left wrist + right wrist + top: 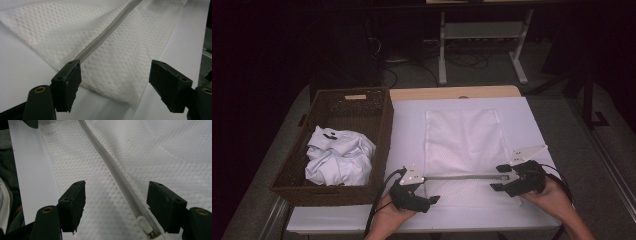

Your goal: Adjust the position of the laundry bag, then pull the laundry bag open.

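White mesh laundry bag lay flat on the table, a gripper at each end of its grey zipper.

The left gripper sat at the bag's near left corner, its jaws spread apart with nothing clamped; in the left gripper view the zipper ran off from beside one pad. The right gripper was at the zipper's right end, jaws likewise wide and gripping nothing, with the white zipper pull lying loose between them in the right gripper view. To the left of the bag stood a brown wicker basket holding a crumpled white garment.
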Action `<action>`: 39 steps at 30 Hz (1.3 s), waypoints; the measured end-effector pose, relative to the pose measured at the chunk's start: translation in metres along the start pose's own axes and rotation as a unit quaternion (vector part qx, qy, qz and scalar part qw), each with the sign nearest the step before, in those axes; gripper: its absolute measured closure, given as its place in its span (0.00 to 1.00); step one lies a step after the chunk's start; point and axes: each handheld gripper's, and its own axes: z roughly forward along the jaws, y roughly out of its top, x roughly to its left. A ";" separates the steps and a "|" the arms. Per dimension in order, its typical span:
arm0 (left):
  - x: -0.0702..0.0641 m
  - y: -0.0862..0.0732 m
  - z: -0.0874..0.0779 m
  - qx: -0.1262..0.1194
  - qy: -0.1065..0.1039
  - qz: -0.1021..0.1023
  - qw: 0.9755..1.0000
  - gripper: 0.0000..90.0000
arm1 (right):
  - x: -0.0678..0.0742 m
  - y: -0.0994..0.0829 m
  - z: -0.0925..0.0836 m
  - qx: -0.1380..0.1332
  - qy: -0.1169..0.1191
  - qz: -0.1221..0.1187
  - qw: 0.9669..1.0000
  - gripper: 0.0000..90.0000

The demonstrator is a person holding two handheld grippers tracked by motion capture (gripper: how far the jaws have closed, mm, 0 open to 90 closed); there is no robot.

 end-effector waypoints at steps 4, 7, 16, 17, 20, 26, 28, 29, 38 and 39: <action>-0.001 0.003 0.002 -0.008 0.004 0.009 1.000 0.20 | 0.004 -0.008 -0.002 -0.003 -0.011 -0.003 1.000 0.30; -0.003 0.005 0.004 -0.008 -0.007 0.003 1.000 0.20 | 0.007 -0.015 -0.004 -0.004 -0.014 0.005 1.000 0.27; -0.012 0.021 0.012 0.000 -0.029 0.013 0.999 0.23 | 0.009 -0.027 -0.012 -0.012 -0.029 0.009 0.999 0.25; -0.014 0.023 0.014 0.002 -0.032 0.014 0.999 0.23 | 0.011 -0.032 -0.014 -0.014 -0.036 0.008 0.999 0.25; -0.016 0.031 0.020 0.008 -0.035 0.019 0.999 0.24 | 0.012 -0.036 -0.016 -0.015 -0.039 0.010 0.999 0.25; -0.023 0.048 0.039 0.002 -0.043 0.015 0.999 0.25 | 0.013 -0.050 -0.023 -0.020 -0.045 0.028 0.998 0.25; -0.028 0.058 0.051 0.003 -0.055 0.013 0.998 0.25 | 0.013 -0.056 -0.028 -0.025 -0.051 0.042 0.998 0.26; -0.029 0.062 0.055 0.006 -0.061 0.011 0.998 0.25 | 0.012 -0.058 -0.029 -0.025 -0.051 0.049 0.997 0.26; -0.038 0.092 0.093 0.023 -0.101 -0.002 0.995 0.33 | -0.004 -0.072 -0.038 -0.018 -0.065 0.116 0.991 0.37; -0.041 0.099 0.102 0.030 -0.108 -0.009 0.994 0.35 | -0.009 -0.071 -0.038 -0.017 -0.068 0.138 0.988 0.41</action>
